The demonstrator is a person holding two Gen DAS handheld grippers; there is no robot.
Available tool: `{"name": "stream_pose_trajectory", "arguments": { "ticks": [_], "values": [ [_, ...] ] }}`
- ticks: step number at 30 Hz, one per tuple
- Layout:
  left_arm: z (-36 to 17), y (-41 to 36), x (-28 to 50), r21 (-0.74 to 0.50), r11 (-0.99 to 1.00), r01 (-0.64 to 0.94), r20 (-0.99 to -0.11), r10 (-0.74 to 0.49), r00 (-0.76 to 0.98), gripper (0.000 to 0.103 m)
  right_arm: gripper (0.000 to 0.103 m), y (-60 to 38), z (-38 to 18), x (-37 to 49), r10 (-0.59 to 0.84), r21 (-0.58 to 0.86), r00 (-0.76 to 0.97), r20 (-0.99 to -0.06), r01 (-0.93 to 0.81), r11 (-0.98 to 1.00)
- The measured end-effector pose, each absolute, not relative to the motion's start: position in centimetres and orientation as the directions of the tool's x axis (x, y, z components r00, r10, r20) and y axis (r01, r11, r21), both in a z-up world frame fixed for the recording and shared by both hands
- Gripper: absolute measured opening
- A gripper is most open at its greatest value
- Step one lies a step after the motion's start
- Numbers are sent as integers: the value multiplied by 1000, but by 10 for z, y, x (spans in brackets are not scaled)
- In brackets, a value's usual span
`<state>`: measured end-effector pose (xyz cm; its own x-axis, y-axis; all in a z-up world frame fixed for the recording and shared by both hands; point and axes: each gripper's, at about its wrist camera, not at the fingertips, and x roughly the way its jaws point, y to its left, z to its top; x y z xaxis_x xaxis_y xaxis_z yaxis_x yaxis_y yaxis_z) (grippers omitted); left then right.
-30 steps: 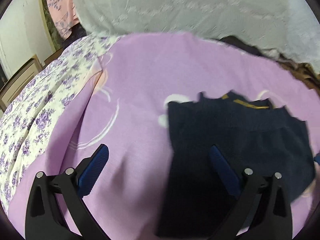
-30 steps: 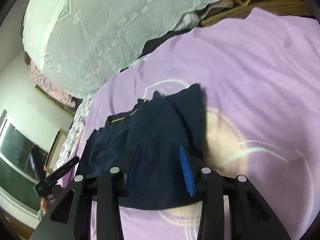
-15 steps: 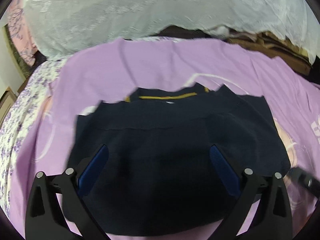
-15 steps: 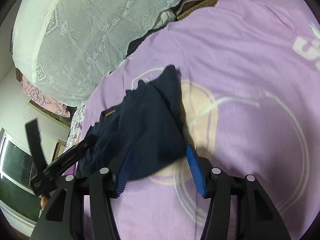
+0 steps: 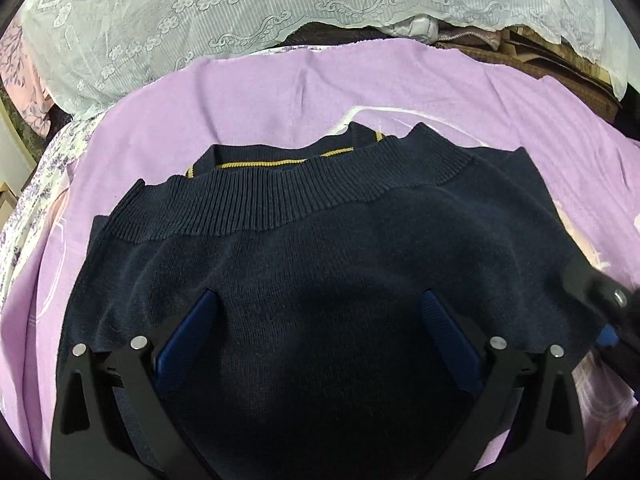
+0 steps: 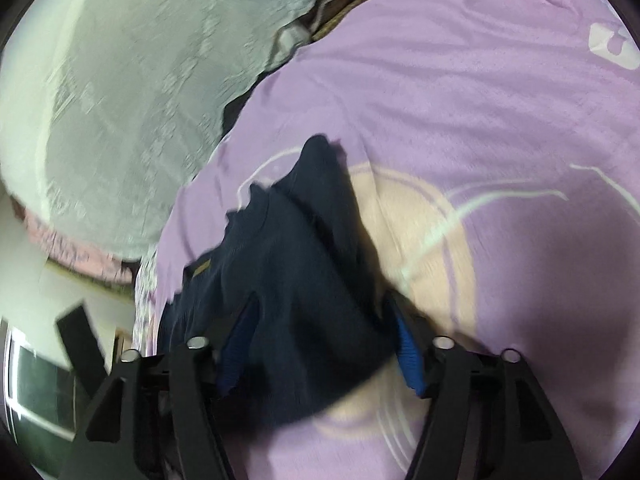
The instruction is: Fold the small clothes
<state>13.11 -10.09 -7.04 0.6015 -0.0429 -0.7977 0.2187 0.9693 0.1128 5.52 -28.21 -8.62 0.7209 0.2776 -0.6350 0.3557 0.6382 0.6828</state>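
Note:
A navy knitted garment (image 5: 320, 248) with a ribbed hem and a yellow-trimmed neckline lies folded on the purple sheet (image 5: 248, 92). My left gripper (image 5: 319, 296) hovers open over the garment's middle, and its blue pads (image 5: 188, 336) stand wide with only flat cloth beneath. My right gripper (image 6: 321, 298) is at the garment's (image 6: 296, 264) right edge. Its jaws are closing, the near corner of the cloth lies between them, and the pads do not press it. Part of the right gripper (image 5: 608, 304) shows at the left wrist view's right edge.
A white lace cover (image 5: 248, 8) drapes a pile at the back, with brown fabric (image 5: 560, 60) beside it. A floral sheet (image 5: 44, 168) lies to the left. A cream circle print (image 6: 424, 232) marks the purple sheet right of the garment.
My left gripper has swung from beside the garment's left edge to over its middle. My right gripper's jaws have widened off the cloth, and it has rolled and sunk slightly.

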Motion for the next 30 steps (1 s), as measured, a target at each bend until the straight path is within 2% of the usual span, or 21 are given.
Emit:
{"name": "stream_pose_trajectory", "arguments": {
  "ticks": [2, 6, 11, 20, 24, 30],
  "values": [
    [-70, -102, 135, 109, 972, 207, -800, -37, 599, 99, 43, -281, -90, 59, 249, 685, 729, -638, 389, 616],
    [-68, -112, 145, 133, 973, 190, -799, -9, 601, 99, 41, -275, -91, 58, 213, 651, 742, -636, 368, 664],
    [-63, -127, 153, 174, 965, 195, -792, 20, 610, 99, 33, -277, -88, 51, 216, 663, 773, -597, 323, 675],
    [-55, -129, 183, 50, 975, 217, -835, -79, 545, 99, 32, -257, -58, 48, 196, 587, 813, -549, 208, 782],
    [-50, -139, 189, 82, 961, 264, -836, -78, 544, 98, 32, -248, -46, 45, 184, 542, 826, -533, 166, 824],
    [-42, -115, 188, -34, 967, 252, -840, -165, 517, 97, 31, -230, -29, 45, 183, 488, 838, -513, 110, 866]
  ]
}}
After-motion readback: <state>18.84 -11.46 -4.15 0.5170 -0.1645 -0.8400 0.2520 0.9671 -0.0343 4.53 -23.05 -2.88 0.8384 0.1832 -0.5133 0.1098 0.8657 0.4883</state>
